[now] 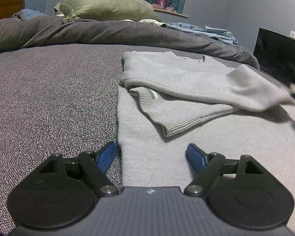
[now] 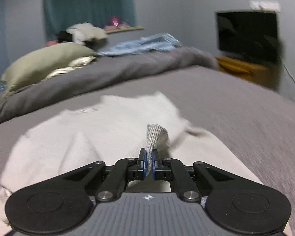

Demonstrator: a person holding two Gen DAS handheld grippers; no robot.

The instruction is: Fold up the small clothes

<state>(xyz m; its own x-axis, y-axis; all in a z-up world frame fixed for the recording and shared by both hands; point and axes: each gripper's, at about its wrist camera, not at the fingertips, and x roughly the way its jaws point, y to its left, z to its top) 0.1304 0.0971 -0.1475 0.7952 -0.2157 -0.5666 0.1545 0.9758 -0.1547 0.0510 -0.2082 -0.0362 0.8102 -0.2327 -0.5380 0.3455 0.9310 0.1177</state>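
Right gripper [image 2: 148,164] jaws pinching ribbed sweater cuff [image 2: 156,135], grey bed [image 2: 236,122]

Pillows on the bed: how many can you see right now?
2, possibly more hidden. A green pillow lies at the head of the bed behind the rumpled grey duvet; a cream pillow peeks out from under it, mostly covered.

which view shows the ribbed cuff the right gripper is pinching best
The right wrist view: the ribbed cuff stands sharp between the shut right gripper. The left wrist view shows only a blurred sleeve end pulled toward the frame's right edge.
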